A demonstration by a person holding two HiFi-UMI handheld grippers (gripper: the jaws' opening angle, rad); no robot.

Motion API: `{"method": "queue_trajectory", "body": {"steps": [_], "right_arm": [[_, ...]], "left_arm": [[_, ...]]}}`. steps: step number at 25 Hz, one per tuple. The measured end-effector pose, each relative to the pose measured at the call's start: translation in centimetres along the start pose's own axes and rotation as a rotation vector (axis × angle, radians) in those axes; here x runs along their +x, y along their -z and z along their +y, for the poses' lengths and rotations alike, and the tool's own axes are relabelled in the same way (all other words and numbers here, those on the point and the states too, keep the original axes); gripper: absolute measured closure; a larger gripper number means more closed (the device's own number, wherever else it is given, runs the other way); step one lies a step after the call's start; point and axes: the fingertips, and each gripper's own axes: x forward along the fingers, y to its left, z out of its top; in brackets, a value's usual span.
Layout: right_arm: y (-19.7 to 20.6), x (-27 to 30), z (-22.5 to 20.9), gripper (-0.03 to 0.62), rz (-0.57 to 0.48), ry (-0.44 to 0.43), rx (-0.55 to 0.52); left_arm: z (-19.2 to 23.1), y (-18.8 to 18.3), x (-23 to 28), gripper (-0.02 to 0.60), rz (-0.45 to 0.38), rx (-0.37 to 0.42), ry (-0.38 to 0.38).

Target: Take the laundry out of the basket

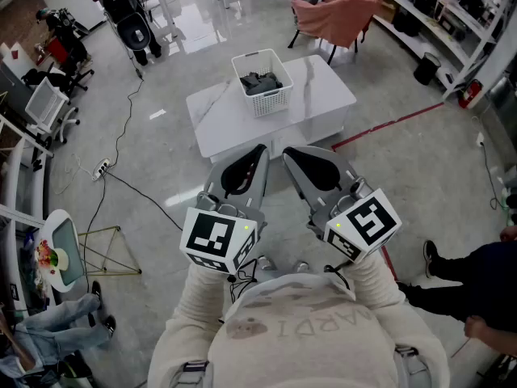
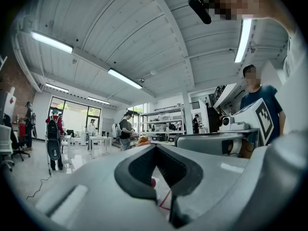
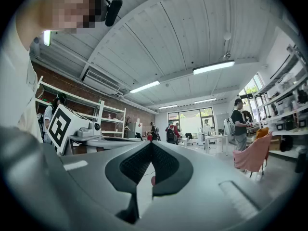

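A white slatted laundry basket [image 1: 273, 102] stands on a low white table [image 1: 323, 87] a little way ahead of me in the head view. Dark grey laundry [image 1: 260, 82] lies crumpled inside it. Both grippers are held close to my chest, well short of the table and pointing toward it. The left gripper [image 1: 260, 149] [image 2: 155, 147] has its jaws closed tip to tip with nothing between them. The right gripper [image 1: 287, 153] [image 3: 151, 144] is shut and empty too. Neither gripper view shows the basket; both look up at the ceiling and across the room.
A pink cloth [image 1: 339, 14] hangs over a chair behind the table. Cables [image 1: 121, 136] and a power strip [image 1: 101, 168] lie on the floor at left. Red tape [image 1: 388, 124] runs to the right. A person's legs [image 1: 468, 273] are at the right edge. Shelving [image 1: 452, 6] lines the far right.
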Motion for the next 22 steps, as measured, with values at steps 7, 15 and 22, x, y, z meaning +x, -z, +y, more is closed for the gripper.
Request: {"method": "queue_trajectory", "body": {"steps": [7, 15, 22], "right_arm": [[0.3, -0.2, 0.1, 0.568, -0.002, -0.004, 0.003], [0.5, 0.4, 0.4, 0.568, 0.006, -0.009, -0.002], [0.8, 1.6, -0.1, 0.568, -0.005, 0.008, 0.033]], "left_arm": [[-0.5, 0.4, -0.1, 0.58, 0.007, 0.008, 0.001], [0.2, 0.5, -0.3, 0.58, 0.01, 0.004, -0.003], [1.5, 0.9, -0.3, 0.581, 0.014, 0.001, -0.001]]}}
